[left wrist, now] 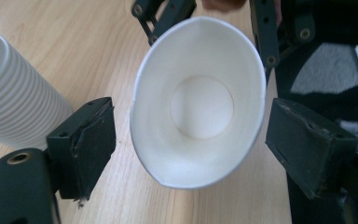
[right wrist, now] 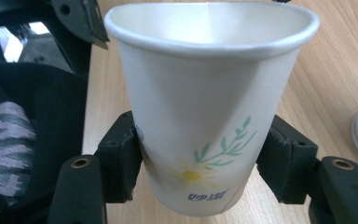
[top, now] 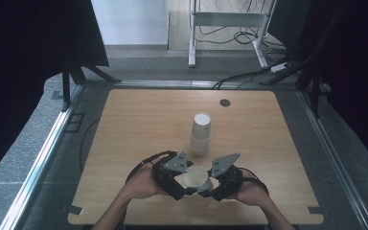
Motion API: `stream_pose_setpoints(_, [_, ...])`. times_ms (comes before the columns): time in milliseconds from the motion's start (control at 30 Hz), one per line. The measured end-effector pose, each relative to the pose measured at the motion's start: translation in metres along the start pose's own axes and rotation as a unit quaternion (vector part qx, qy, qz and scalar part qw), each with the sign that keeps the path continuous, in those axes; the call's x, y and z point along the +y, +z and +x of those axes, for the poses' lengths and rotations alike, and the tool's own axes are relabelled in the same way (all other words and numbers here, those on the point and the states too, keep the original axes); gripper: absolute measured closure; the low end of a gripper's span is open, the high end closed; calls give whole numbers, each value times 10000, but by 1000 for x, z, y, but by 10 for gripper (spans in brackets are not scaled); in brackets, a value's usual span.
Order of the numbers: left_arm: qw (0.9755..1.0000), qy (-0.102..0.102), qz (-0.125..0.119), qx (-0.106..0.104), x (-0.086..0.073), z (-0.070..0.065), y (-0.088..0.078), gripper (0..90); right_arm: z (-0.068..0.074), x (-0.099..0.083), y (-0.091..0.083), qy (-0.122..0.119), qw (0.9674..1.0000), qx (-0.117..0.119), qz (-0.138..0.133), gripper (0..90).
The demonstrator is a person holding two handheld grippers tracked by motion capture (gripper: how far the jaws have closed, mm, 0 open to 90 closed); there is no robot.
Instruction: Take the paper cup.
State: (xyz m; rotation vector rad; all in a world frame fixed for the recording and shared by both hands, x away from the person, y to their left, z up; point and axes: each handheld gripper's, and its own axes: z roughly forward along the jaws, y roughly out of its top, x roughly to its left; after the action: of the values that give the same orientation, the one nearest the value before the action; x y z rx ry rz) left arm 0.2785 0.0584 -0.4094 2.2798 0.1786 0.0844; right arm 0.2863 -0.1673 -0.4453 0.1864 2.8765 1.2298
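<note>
1. Left gripper just left of the paper cup; jaws released, standing off the rim on both sides, no contact.
2. Right gripper clenched on the cup's lower wall, denting it; cup held above the tabletop.
3. Progress: one cup seems separated from the cup stack just behind; placing remains.
4. Near edge close to the cup; bare wood either side.

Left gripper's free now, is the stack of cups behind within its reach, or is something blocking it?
Probably yes. The left gripper stands open, its pads off the single cup the right gripper holds. The cup stack stands just beyond on bare table.
</note>
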Motion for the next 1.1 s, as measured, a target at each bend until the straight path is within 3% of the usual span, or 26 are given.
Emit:
stream_pose_setpoints(200, [9992, -177, -328, -110, -4, 2, -1, 158, 1, -6, 0, 8, 9993, -57, -383, 367])
stream_pose_setpoints(500, [9992, -157, -367, -87, -6, 3, 8, 160, 1, -10, 4, 34, 9976, -34, -690, 365])
stream_pose_setpoints(833, [9990, -47, -438, -66, -5, 2, 11, 277, -1, -12, 6, 63, 9971, 0, -753, 364])
stream_pose_setpoints(1100, [9996, 124, -260, -14, -1, -1, 13, 314, -1, -13, 8, 3, 9974, 45, -713, 358])
